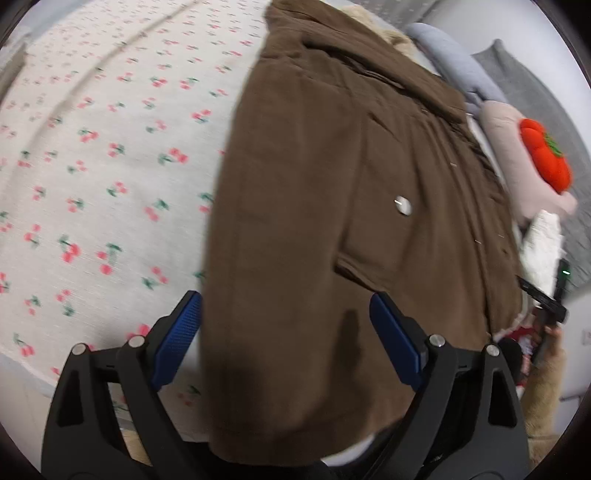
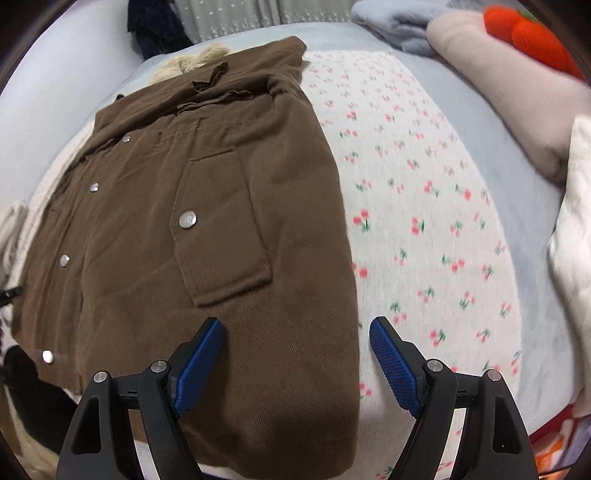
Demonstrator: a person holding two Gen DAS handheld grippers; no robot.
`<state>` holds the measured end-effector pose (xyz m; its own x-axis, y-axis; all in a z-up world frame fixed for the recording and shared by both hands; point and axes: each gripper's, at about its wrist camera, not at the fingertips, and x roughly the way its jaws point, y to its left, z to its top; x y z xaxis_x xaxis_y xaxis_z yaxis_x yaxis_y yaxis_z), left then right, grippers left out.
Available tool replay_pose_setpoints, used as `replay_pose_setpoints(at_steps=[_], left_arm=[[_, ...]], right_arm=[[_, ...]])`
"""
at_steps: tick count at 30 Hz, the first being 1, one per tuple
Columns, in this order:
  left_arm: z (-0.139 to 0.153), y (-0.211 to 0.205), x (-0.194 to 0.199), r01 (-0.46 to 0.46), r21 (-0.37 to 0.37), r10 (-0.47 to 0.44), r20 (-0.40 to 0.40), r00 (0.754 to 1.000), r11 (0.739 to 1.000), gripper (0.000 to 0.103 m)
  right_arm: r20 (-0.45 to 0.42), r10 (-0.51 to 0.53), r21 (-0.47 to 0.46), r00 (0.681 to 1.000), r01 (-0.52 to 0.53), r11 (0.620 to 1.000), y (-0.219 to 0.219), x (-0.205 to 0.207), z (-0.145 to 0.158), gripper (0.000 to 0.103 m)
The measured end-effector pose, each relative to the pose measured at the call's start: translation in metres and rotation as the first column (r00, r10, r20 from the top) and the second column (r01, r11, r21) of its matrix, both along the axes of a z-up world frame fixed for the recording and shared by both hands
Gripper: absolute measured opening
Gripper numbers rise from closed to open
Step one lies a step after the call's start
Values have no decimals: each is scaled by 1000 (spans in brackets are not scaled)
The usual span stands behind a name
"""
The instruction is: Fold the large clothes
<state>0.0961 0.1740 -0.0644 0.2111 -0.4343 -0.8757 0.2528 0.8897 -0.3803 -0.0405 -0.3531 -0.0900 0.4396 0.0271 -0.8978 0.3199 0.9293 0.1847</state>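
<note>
Both claws, left (image 1: 286,332) and right (image 2: 297,354), gape wide over the coat (image 2: 207,221); a shallow pinch could catch only one layer.

A cherry-print sheet (image 2: 424,206) covers the bed. In the right wrist view, an orange plush (image 2: 532,33) rests on a pale pink pillow (image 2: 498,103) at one o'clock, a grey-blue blanket (image 2: 391,26) beside it at twelve.
</note>
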Motion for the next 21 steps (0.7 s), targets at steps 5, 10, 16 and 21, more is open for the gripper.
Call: replay_pose_setpoints(at_steps=[5,10,16,21], left_arm=[[-3,2,-8,41,-105,-44,-32,998,994,90],[-5,9,-10,29,-236,-48,-75,996,971,85],[-15,2,-10,10,-402,-80,-158,984,916,63],[-21,-17,-12,20,-384,-101,-193,976,923,35]], right_arm=[[40,-58,128,997,52,990,-10,-12,-9,84],[82,-34,211,996,16,977,2,-15,-9,78],[122,-8,333,992,-33,942,7,-13,-10,61],[142,-6,400,990,-52,915,6,-14,-16,32]])
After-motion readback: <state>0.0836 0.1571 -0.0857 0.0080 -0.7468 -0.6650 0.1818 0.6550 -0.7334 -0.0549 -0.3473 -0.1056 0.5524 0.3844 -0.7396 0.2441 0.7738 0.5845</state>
